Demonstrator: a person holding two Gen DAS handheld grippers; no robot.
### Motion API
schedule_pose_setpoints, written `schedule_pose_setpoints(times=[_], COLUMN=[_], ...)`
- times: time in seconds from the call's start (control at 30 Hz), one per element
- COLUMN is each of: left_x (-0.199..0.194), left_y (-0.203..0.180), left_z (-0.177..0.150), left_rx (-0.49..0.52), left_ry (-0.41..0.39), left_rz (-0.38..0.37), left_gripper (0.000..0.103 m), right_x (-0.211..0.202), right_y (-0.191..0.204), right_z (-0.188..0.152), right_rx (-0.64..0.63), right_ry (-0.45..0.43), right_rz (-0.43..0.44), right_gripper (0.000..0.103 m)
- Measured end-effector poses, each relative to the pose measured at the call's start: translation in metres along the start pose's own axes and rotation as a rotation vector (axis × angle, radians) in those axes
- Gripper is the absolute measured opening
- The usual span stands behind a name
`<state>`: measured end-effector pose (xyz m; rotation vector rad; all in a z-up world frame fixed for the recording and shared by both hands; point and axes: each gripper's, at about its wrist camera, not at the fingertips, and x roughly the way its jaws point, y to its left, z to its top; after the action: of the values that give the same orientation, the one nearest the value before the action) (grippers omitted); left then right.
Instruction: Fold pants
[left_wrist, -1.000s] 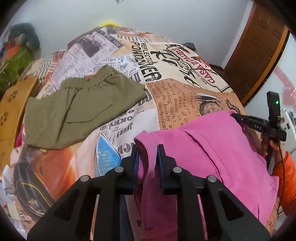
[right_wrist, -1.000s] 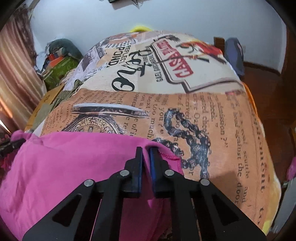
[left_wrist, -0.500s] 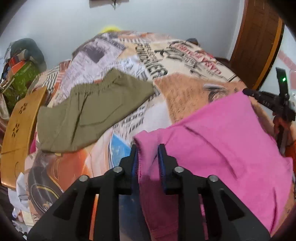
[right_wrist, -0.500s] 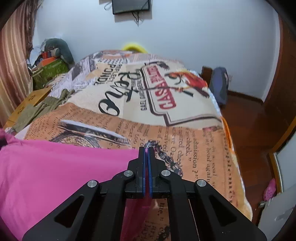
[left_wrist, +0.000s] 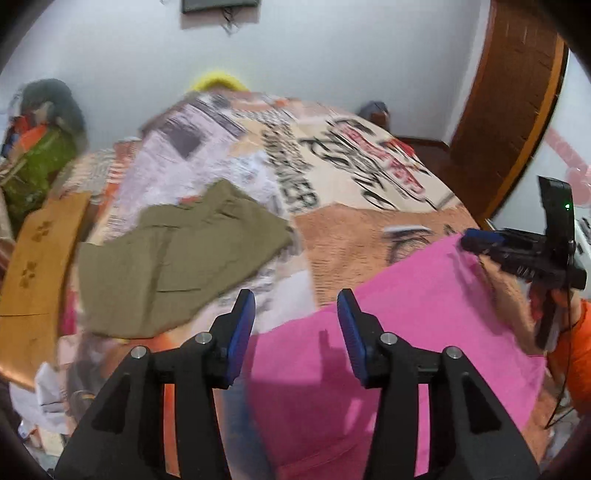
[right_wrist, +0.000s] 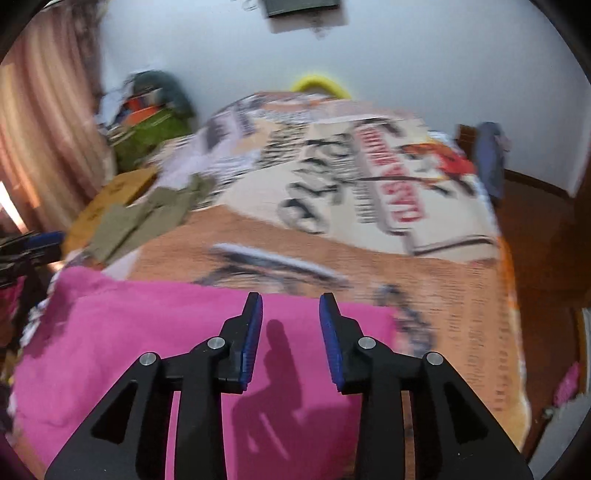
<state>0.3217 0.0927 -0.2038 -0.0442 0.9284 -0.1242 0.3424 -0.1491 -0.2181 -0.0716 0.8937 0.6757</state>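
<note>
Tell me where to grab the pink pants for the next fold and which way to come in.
Take the pink pants at their far edge, one corner per gripper, coming down from above. They lie flat on the bedspread, so only an edge offers a pinchable lip. The left gripper and right gripper both hover open above them.

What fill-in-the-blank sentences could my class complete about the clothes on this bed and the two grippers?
1. The pants lying under both grippers are ____ in colour.
2. The left gripper has its jaws ____.
3. The right gripper holds ____.
4. The second garment, farther up the bed, is ____ in colour.

Missing words: pink; open; nothing; olive green
</note>
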Motion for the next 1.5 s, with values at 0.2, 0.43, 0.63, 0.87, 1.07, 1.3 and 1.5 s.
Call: schedule_pose_setpoints(times=[0.2, 0.43, 0.63, 0.87, 1.07, 1.3, 1.5], left_x=[0.060, 0.050, 0.065, 0.093, 0.089, 0.030, 0.039], left_y=[-0.023, -0.021, -0.032, -0.046, -0.033, -0.037, -0.062], left_z=[-0.008, -0.013, 0.006, 0.005, 0.014, 0.006, -0.038], left_rx=[0.081, 0.111, 0.192, 0.271, 0.226, 0.145, 0.220], left_ry=[0.176, 0.148, 0.184, 0.190, 0.145, 0.105, 0.177], left_rz=[0.004, 0.008, -0.009, 0.098, 0.217, 0.003, 0.006], left_gripper=[0.046, 0.046, 0.046, 0.051, 0.044, 0.045, 0.050], right_x=[0.039, 0.028, 0.025, 0.027, 0.021, 0.005, 0.023], right_y=[0.029, 0.031, 0.023, 0.019, 0.013, 0.036, 0.058], right_z=[-0.019, -0.043, -0.046, -0.045, -0.042, -0.031, -0.046], right_rx=[-0.082, -0.158, -0.112, -0.112, -0.087, -0.078, -0.160], right_ry=[0.139, 0.136, 0.119, 0.113, 0.120, 0.086, 0.183], right_rz=[0.050, 0.019, 0.035, 0.016, -0.013, 0.090, 0.103], right_gripper=[0.029, 0.029, 0.030, 0.033, 0.036, 0.041, 0.043])
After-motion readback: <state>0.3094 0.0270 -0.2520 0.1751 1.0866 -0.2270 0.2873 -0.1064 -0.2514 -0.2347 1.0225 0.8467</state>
